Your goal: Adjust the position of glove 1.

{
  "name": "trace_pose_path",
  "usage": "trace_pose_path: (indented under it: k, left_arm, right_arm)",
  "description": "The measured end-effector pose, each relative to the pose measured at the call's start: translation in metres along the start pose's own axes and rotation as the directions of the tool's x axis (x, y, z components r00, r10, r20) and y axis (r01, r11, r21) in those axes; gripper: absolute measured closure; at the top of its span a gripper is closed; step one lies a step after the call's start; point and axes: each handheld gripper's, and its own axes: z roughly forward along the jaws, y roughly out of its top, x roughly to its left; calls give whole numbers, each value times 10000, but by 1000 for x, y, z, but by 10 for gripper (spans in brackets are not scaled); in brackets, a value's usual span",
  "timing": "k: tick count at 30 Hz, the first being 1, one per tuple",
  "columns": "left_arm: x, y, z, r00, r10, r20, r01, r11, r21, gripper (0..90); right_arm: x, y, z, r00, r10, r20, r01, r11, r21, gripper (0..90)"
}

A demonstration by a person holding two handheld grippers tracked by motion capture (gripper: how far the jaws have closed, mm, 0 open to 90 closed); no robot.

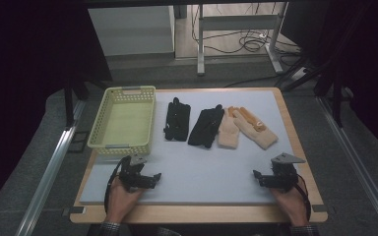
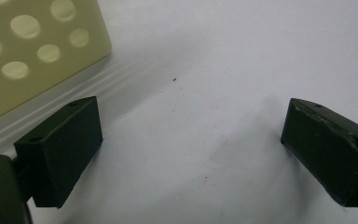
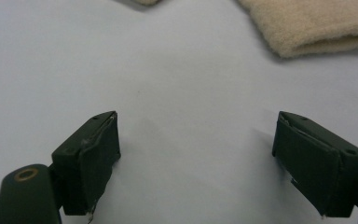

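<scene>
Two black gloves point(image 1: 177, 119) point(image 1: 206, 127) and two beige gloves point(image 1: 229, 129) point(image 1: 252, 126) lie side by side on the pale mat point(image 1: 202, 167), right of a yellow-green perforated basket point(image 1: 123, 118). My left gripper point(image 1: 156, 176) rests on the mat near the front left, just below the basket, its jaws wide apart with bare mat between them. My right gripper point(image 1: 256, 174) rests at the front right, open and holding nothing. The basket's corner point(image 2: 32, 51) sits close at upper left in the left gripper view. The cuff of a beige glove point(image 3: 317, 25) lies ahead of the right gripper's jaws.
The mat covers a wooden table point(image 1: 295, 123) with its edges near on both sides. Metal rails point(image 1: 49, 172) run along the floor left and right. A desk frame and cables point(image 1: 251, 42) stand beyond the table.
</scene>
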Motion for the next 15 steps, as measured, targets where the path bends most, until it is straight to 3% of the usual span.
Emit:
trace_pose_path:
  k: [15]
  left_arm:
    - [0,0,0,10000,5,-6,-5,10000,-3,55]
  right_arm:
    - [1,-1,-1,10000,19,31,-19,10000,7,141]
